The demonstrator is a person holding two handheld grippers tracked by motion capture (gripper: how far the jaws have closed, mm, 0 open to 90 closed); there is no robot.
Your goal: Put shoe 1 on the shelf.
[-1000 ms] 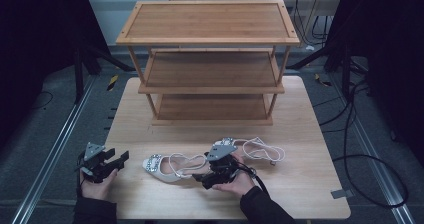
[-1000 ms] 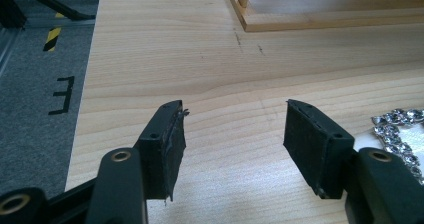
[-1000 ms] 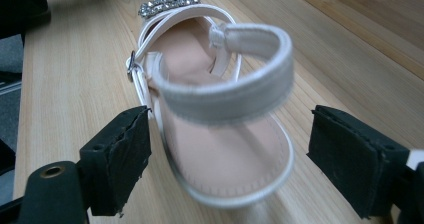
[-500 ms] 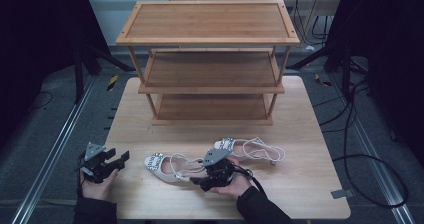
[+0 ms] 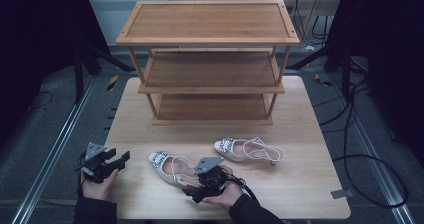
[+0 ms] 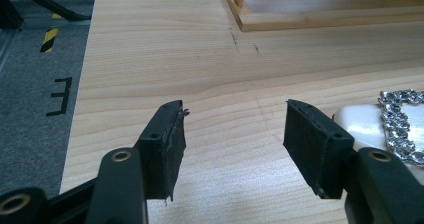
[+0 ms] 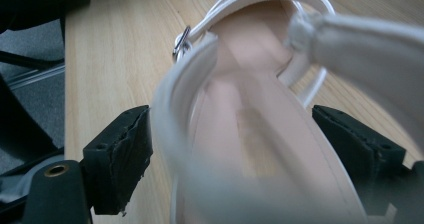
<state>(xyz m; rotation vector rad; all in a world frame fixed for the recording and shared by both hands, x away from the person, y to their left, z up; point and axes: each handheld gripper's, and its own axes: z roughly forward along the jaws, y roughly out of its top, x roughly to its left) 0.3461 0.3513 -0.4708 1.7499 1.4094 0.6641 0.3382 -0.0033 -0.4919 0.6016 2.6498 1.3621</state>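
Two white strappy shoes with rhinestone buckles lie on the wooden table [image 5: 305, 184]. The near shoe [image 5: 167, 165] points its toe to the left, and the far shoe [image 5: 247, 149] lies to its right. My right gripper [image 5: 197, 184] is at the near shoe's heel and stands open. In the right gripper view its jaws flank the heel end of that shoe [image 7: 260, 84], which sits close and blurred between them around my right gripper [image 7: 232, 144]. My left gripper [image 5: 120, 158] is open and empty at the table's left edge. The left gripper view shows my left gripper [image 6: 232, 134] with the shoe's toe [image 6: 385, 119] to its right.
A three-level wooden shelf rack [image 5: 210, 21] stands at the back of the table, its shelves bare; its bottom board [image 6: 325, 14] lies ahead of the left gripper. Dark floor with cables and metal rails surrounds the table.
My right gripper has slid left and nearer to me, from between the two shoes to the near shoe's heel. The left gripper has barely moved.
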